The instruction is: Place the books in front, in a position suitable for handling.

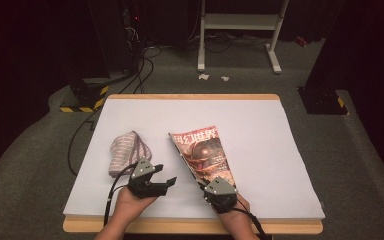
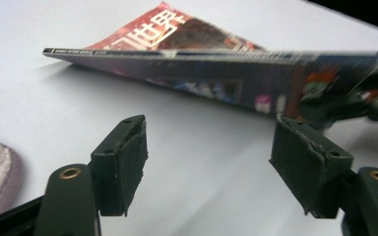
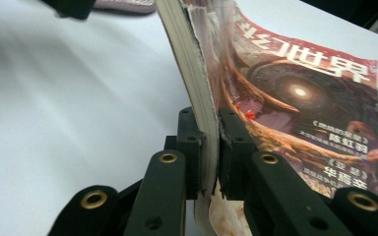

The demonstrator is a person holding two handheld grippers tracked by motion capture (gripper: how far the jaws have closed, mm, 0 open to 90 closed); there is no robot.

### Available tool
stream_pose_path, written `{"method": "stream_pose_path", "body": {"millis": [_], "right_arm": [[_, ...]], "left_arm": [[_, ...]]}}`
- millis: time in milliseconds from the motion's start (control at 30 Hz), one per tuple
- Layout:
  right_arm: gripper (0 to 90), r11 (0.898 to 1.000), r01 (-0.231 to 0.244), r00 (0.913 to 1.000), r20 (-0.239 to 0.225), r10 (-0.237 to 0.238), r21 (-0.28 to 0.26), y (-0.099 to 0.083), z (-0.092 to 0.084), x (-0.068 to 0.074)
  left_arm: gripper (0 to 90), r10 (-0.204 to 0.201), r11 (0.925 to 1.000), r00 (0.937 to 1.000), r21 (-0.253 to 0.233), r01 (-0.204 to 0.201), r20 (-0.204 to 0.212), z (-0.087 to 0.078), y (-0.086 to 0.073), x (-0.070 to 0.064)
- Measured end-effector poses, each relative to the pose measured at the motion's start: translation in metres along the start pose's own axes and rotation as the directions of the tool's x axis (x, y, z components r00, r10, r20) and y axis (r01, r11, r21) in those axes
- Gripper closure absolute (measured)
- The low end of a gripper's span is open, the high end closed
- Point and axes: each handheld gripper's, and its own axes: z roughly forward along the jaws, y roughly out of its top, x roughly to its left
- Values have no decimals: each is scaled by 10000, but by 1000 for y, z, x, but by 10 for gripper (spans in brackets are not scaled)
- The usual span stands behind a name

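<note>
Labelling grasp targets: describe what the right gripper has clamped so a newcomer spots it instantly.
On the white table sheet, look right of centre. The magazine there has a red and brown cover with large white characters, its near edge pinched by the right gripper. Its only neighbour, a striped cloth bundle, lies to its left.

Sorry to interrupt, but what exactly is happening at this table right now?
A person at the white-covered table holds a gripper in each hand. The right gripper is shut on the near edge of a magazine, lifting that side so it tilts off the surface. The left gripper hovers beside it with jaws open and nothing between them. A folded striped cloth lies untouched to the left.
</note>
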Motion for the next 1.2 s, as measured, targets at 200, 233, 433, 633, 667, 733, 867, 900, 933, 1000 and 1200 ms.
{"method": "stream_pose_path", "body": {"millis": [200,233,433,633,667,733,867,900,933,1000,1200], "right_arm": [[841,9998,-194,9998,8,194,-73,-1,-3,-6],[842,9997,-218,9998,21,218,-81,-1,-4,-6],[845,9986,-500,9988,-13,499,-180,-2,-7,-10],[846,9958,-873,9959,-254,865,-291,-4,-12,-17],[846,9955,-896,9956,-288,888,-310,-5,-12,-17],[846,9950,-958,9949,-347,949,-267,-5,-12,-18],[846,9919,-1230,9912,-530,1212,-323,-7,-14,-21],[846,9922,-1207,9915,-520,1189,-316,-7,-15,-21],[846,9924,-1189,9918,-506,1172,-314,-7,-15,-21],[846,9922,-1203,9917,-505,1186,-322,-8,-16,-22],[845,9925,-1176,9919,-526,1157,-339,-8,-16,-22]], "left_arm": [[335,-95,9994,9999,332,94,38,5,-5,9],[345,-94,9995,10000,291,93,21,5,-6,10],[349,-97,9999,9997,136,101,-220,0,-7,17],[336,-171,9998,9984,71,175,-532,-9,-6,29],[337,-181,9998,9984,24,183,-544,-11,-6,31],[337,-286,9996,9973,-89,281,-677,-17,-6,38],[335,-526,9983,9960,-275,507,-721,-28,-5,48],[335,-534,9983,9951,-281,512,-830,-30,-5,50],[334,-534,9983,9951,-281,512,-830,-30,-5,50],[329,-522,9985,9924,-234,499,-1113,-35,-5,56],[322,-632,9979,9900,-233,607,-1265,-43,-6,63]]}}
